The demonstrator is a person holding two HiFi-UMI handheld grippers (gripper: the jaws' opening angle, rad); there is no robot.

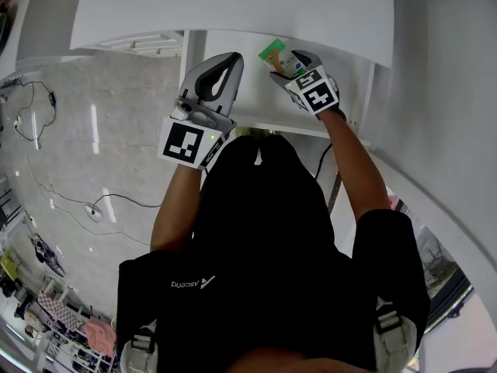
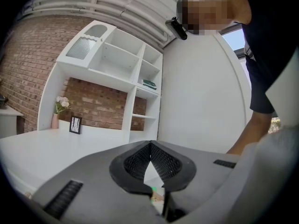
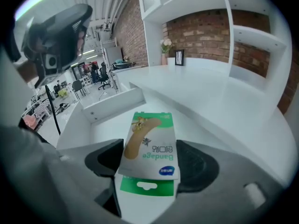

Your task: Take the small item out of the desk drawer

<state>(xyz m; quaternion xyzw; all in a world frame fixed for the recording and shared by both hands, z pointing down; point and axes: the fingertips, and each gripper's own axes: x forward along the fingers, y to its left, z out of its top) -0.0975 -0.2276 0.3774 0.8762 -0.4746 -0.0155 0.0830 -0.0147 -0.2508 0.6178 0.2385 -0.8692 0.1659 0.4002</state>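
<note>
A bandage box [image 3: 152,143], green and white with a plaster pictured on it, sits between the two pads of my right gripper [image 3: 152,164], which is shut on it. In the head view this box [image 1: 273,53] pokes out past the right gripper [image 1: 289,64] over the open white drawer [image 1: 264,124], just under the desk top's edge [image 1: 233,10]. The drawer's floor and side wall [image 3: 110,104] show behind the box. My left gripper [image 1: 225,64] hangs left of the right one, above the drawer's left side. It is shut and empty, its pads [image 2: 140,160] meeting at the tip.
A white shelf unit [image 2: 117,59] stands on the desk against a brick wall, with a small picture frame [image 2: 74,124] and a vase of flowers [image 2: 58,108]. Cables [image 1: 93,208] lie on the floor left of the desk. The person's body fills the lower head view.
</note>
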